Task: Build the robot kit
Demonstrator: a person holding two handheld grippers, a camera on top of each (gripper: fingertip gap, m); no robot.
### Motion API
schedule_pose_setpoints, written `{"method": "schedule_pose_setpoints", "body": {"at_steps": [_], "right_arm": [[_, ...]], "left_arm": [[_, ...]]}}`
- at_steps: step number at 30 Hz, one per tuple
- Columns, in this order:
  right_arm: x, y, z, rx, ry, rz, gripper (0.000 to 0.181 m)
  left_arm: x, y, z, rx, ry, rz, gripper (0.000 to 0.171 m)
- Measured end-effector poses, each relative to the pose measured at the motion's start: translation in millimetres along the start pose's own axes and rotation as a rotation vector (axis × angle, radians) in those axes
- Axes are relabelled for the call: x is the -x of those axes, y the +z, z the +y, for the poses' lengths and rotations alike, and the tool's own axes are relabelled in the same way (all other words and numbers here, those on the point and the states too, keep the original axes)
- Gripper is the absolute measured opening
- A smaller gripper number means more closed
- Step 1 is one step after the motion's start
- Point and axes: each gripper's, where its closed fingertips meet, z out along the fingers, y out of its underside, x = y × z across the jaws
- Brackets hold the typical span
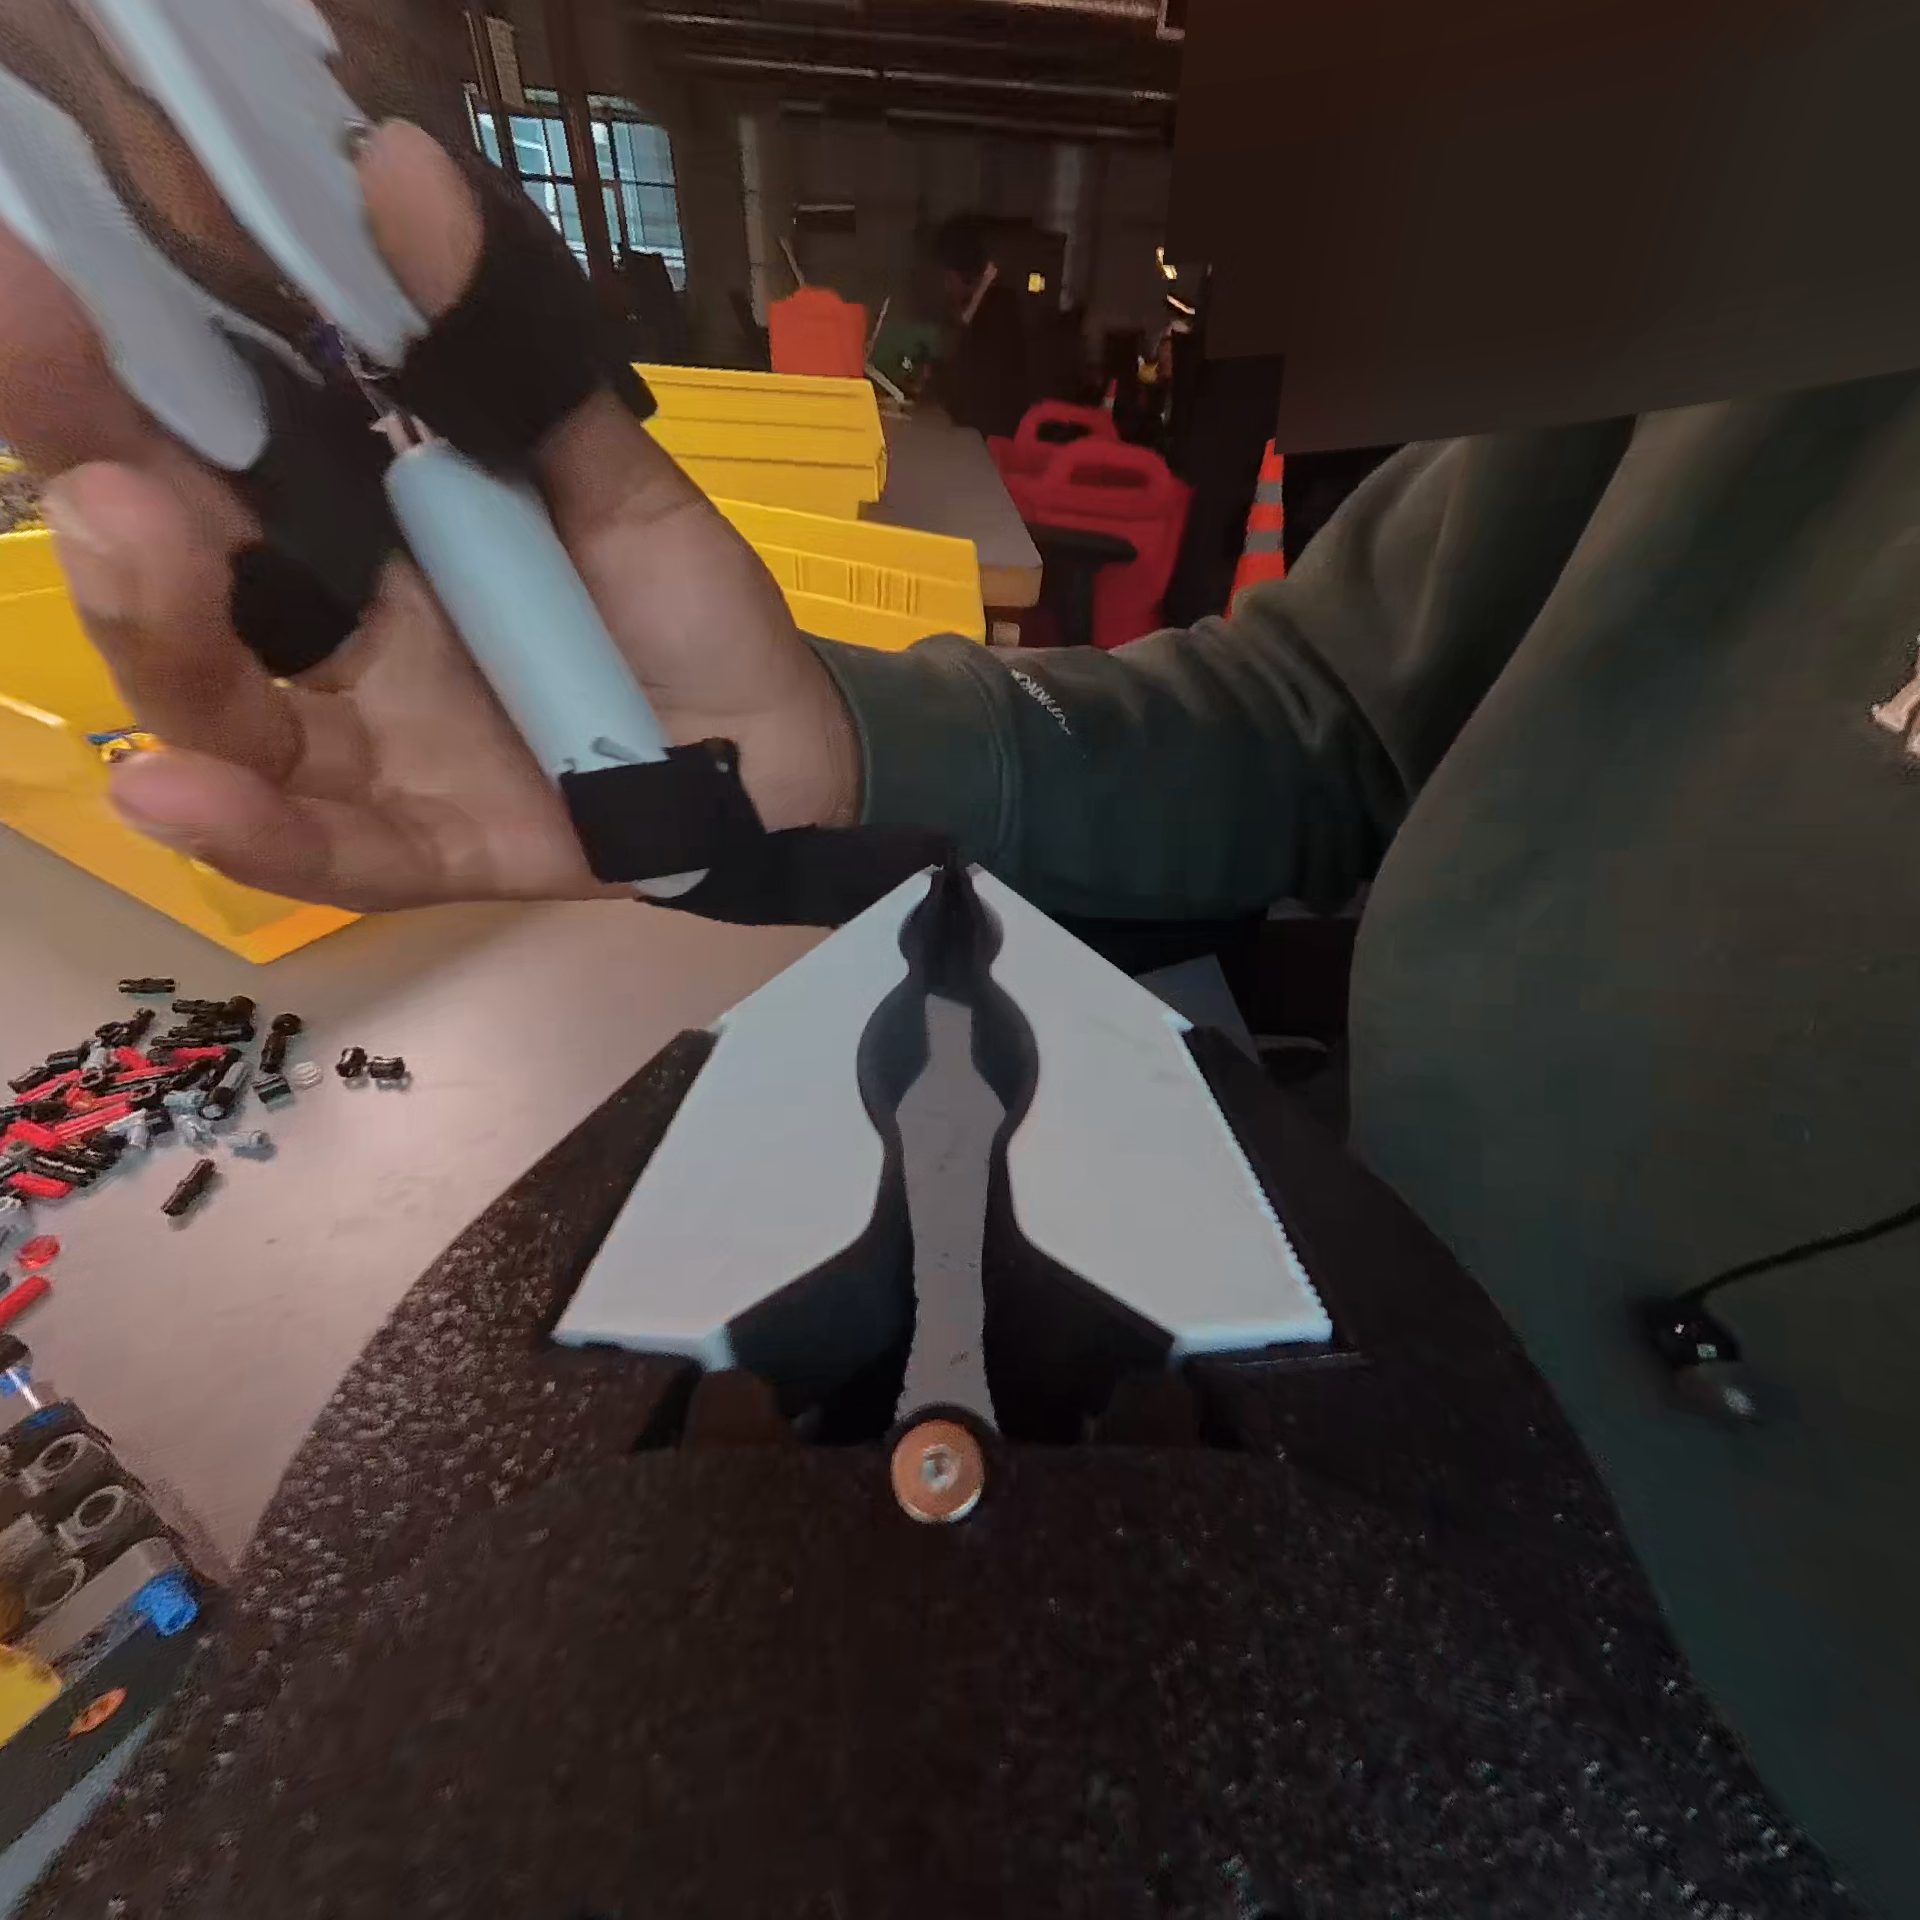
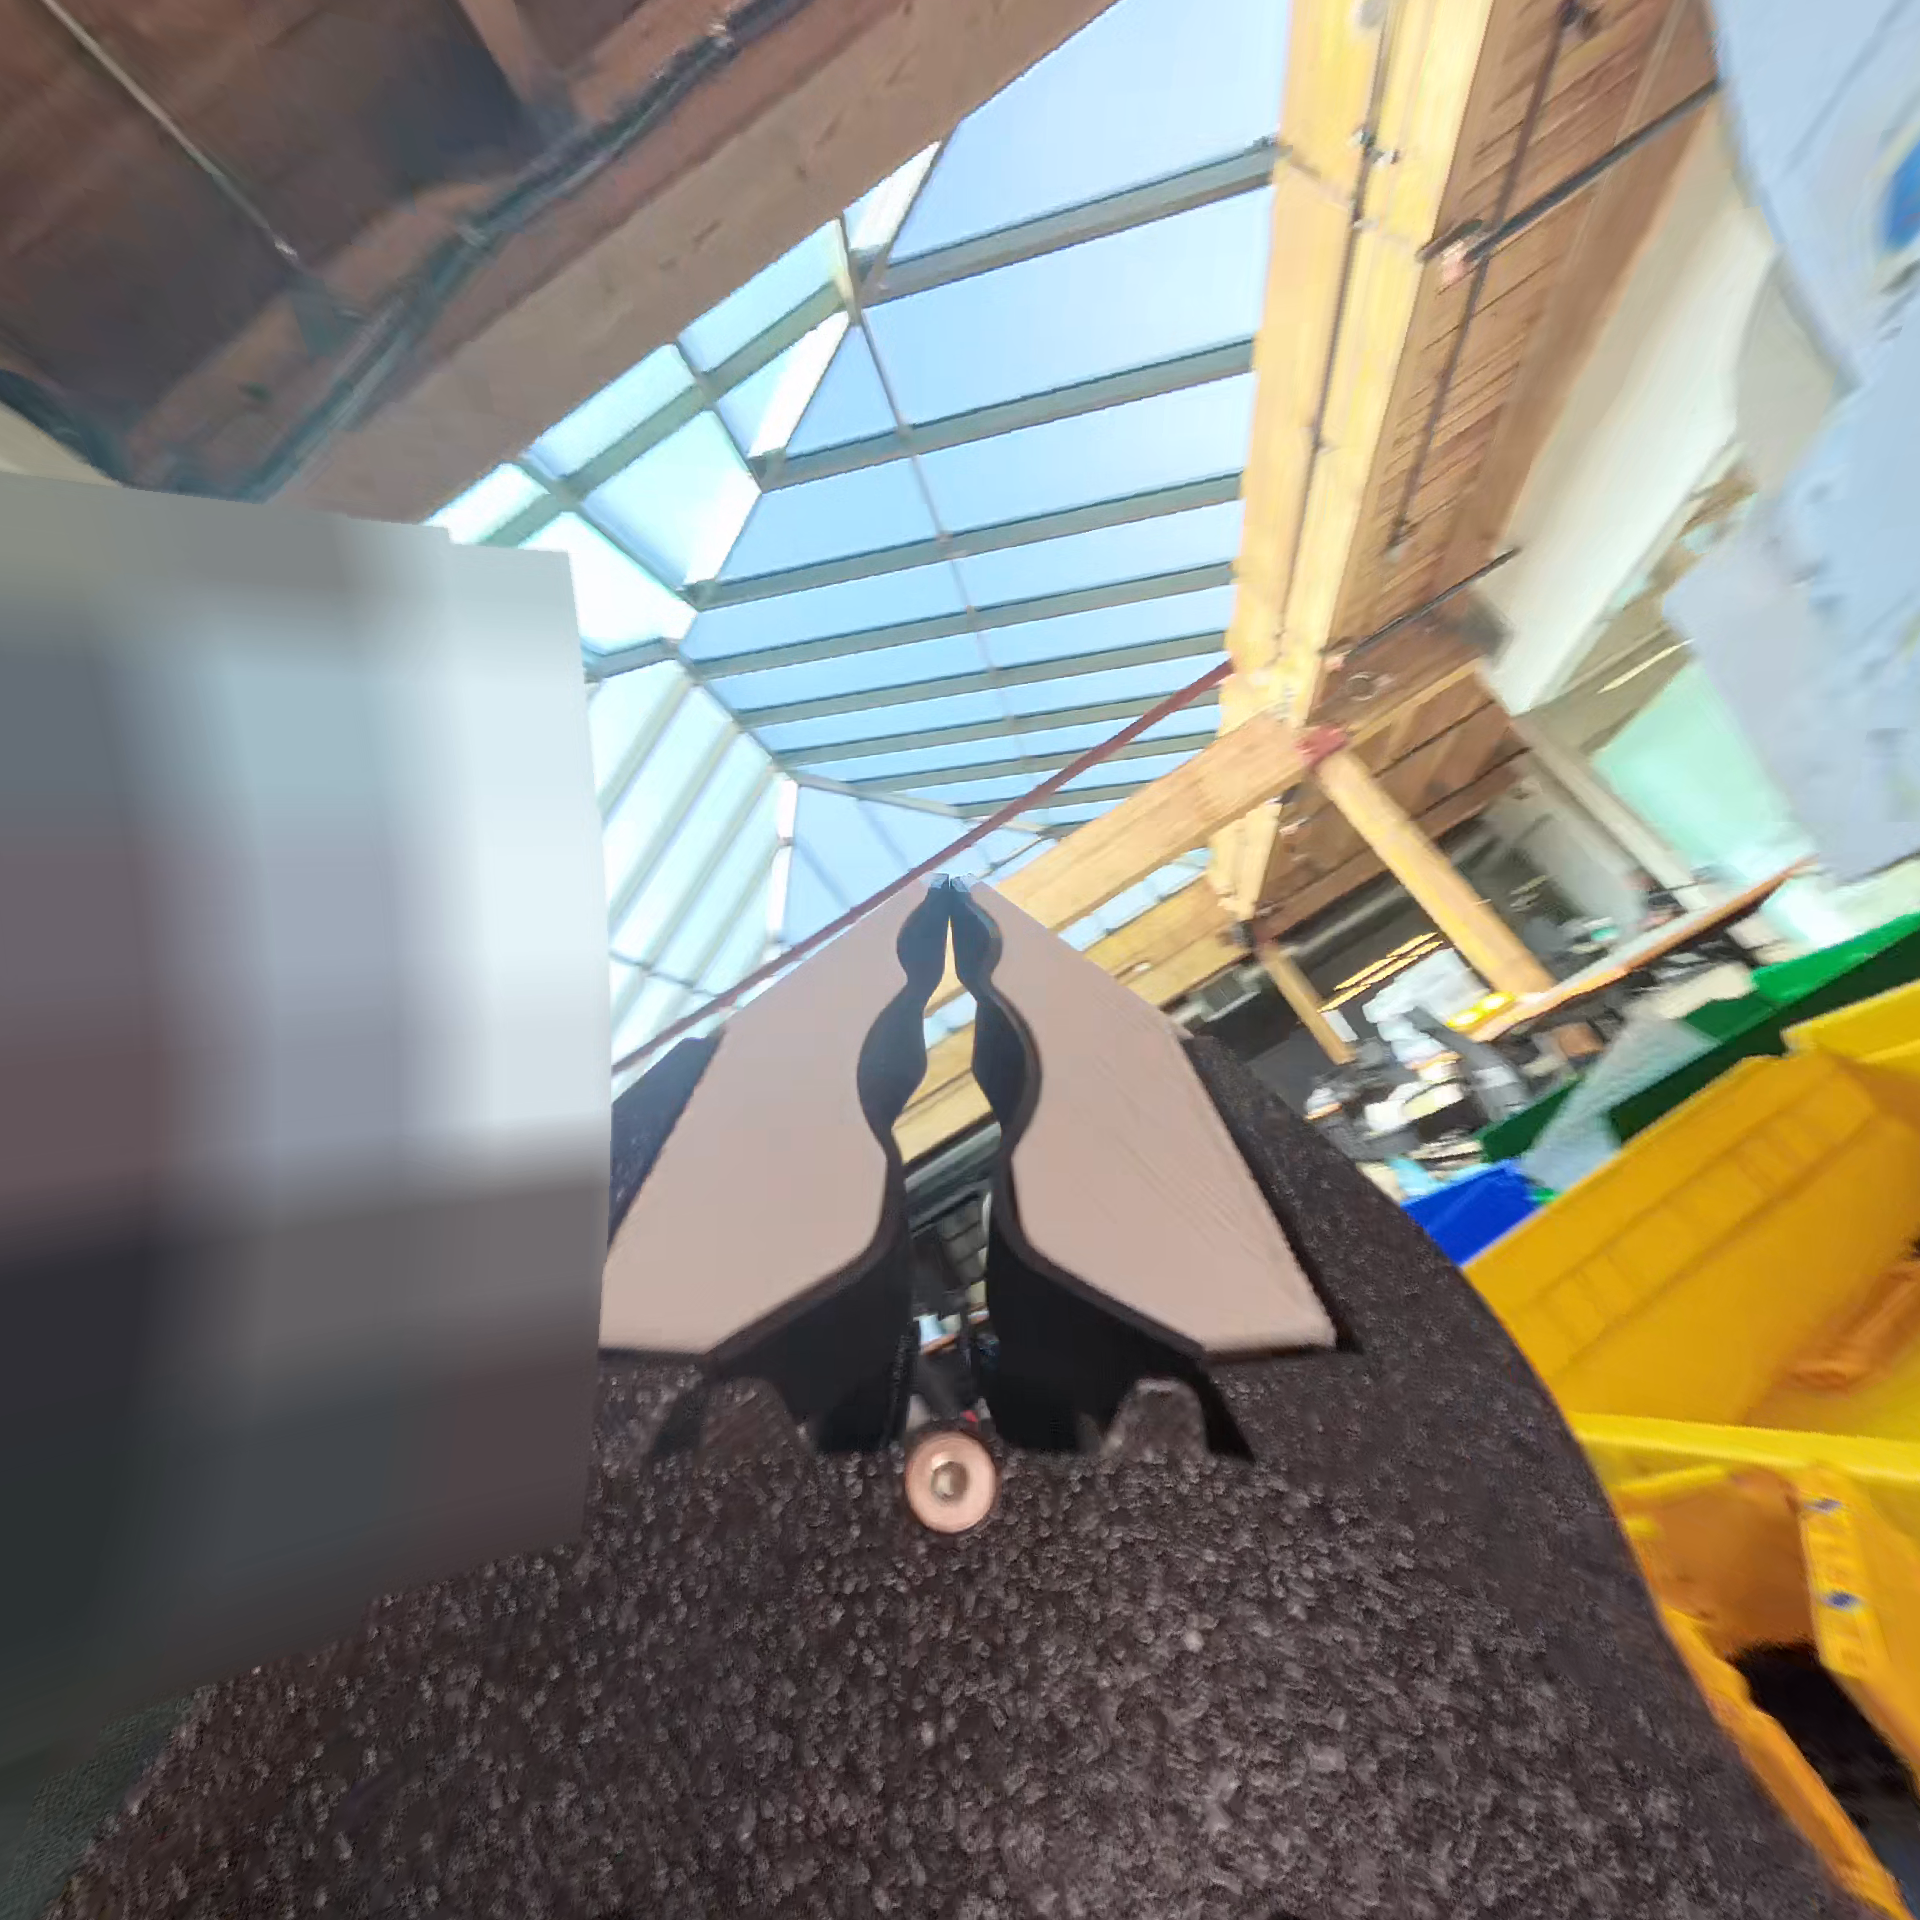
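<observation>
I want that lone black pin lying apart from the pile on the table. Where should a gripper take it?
Grip the black pin across its thin middle, coming from above. It lies flat and slanted on the table, with bare surface all around it and the pile just beyond.

Legible text: none. One small pale mark of lettering sits on the cuff of the person's dark green sleeve (image 1: 1049, 717), upside down and too blurred to make out. A pale patch at the chest edge of the same garment is cut off by the frame and cannot be identified.
</observation>
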Motion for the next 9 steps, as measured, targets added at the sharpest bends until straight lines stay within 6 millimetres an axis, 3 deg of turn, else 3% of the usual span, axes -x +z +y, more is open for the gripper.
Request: {"method": "schedule_pose_setpoints", "body": {"at_steps": [1, 3, 6, 9], "right_arm": [[-10, -1, -5, -0.041, -0.057, 0.082, 0.0], [-19, -7, -22, -0.13, -0.067, 0.171, 0.0], [-12, -12, -39, -0.197, -0.025, 0.17, 0.0], [-6, -10, -32, -0.113, 0.002, 0.123, 0.0]], "left_arm": [[-3, 4, 9, 0.047, 0.035, 0.001, 0.0], [-5, 13, 27, 0.137, 0.139, -0.037, 0.0], [-2, 10, 16, 0.092, 0.119, -0.037, 0.0], [2, 3, 8, 0.055, 0.108, -0.043, 0.0]]}}
